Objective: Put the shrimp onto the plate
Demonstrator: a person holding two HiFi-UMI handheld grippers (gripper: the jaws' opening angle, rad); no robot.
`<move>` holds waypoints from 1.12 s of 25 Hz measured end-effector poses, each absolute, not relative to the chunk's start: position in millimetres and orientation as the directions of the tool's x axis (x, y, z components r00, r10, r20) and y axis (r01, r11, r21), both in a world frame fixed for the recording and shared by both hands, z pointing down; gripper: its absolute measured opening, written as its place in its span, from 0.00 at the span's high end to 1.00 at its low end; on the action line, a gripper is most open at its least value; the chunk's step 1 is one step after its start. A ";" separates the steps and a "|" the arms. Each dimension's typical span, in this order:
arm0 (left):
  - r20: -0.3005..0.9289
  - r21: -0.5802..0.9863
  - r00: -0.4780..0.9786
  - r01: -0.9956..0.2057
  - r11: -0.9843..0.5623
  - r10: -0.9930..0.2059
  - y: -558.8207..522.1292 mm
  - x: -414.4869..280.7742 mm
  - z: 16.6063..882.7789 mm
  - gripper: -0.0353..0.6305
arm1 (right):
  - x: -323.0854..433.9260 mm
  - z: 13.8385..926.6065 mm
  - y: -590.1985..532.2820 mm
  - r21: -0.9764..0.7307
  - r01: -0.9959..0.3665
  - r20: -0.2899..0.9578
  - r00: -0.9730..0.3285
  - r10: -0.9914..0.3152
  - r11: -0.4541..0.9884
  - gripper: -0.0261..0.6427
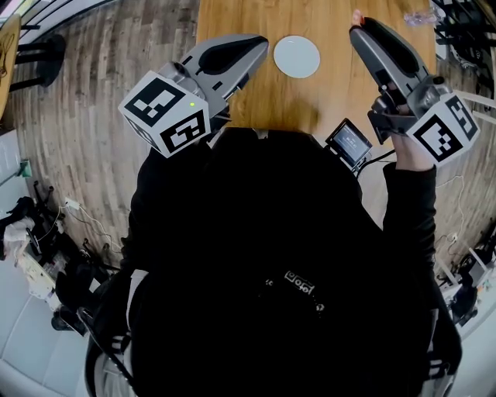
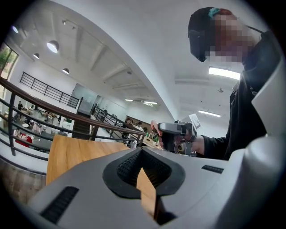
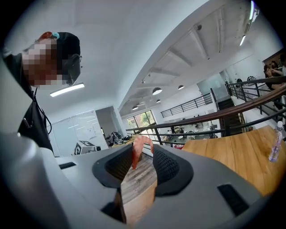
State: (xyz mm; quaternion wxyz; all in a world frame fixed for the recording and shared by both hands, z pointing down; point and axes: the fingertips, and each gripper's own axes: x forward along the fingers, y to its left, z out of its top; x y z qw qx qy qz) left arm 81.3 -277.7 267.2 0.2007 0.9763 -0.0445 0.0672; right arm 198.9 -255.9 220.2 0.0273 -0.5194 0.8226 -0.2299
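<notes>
Wooden tabletop [image 1: 341, 85] fills the head view's 12 o'clock, with a white plate [image 1: 297, 56] resting on it. At the plate's 2 o'clock the right tool [image 1: 358, 23] pinches the pink shrimp [image 3: 136, 150] between its jaw tips, well apart from the plate. The left tool [image 1: 262, 45], at the plate's 9 o'clock, has its jaws together on nothing.

A grey-brown wood-plank floor [image 1: 101, 70] runs around the long honey-coloured wooden table [image 1: 256, 101], with loose white cables [image 1: 81, 221] trailing at one side. Overhead, a white curved ceiling [image 2: 116, 40] carries round dome lamps [image 2: 52, 45] and a bright strip light [image 2: 225, 72]. Dark metal railings [image 3: 201, 120] edge an upper level, and tall windows [image 3: 142, 120] glow at the far end.
</notes>
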 end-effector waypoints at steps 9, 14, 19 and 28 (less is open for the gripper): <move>0.177 0.406 0.981 -0.142 -0.903 -0.075 -272.2 69.7 281.3 0.94 | 195.5 243.0 -262.5 -0.416 -0.836 0.228 -0.476 -0.849 0.357 0.73; 0.192 0.415 0.978 -0.161 -0.895 -0.086 -271.7 68.7 288.1 0.94 | 196.9 254.7 -266.0 -0.398 -0.842 0.269 -0.487 -0.831 0.364 0.73; 0.219 0.420 0.968 -0.208 -0.884 -0.124 -274.4 64.8 291.7 0.94 | 201.0 264.9 -271.0 -0.398 -0.835 0.289 -0.507 -0.812 0.380 0.73; 0.258 0.427 0.953 -0.258 -0.867 -0.157 -262.7 53.9 300.0 0.94 | 196.3 288.1 -271.2 -0.398 -0.818 0.329 -0.550 -0.768 0.416 0.73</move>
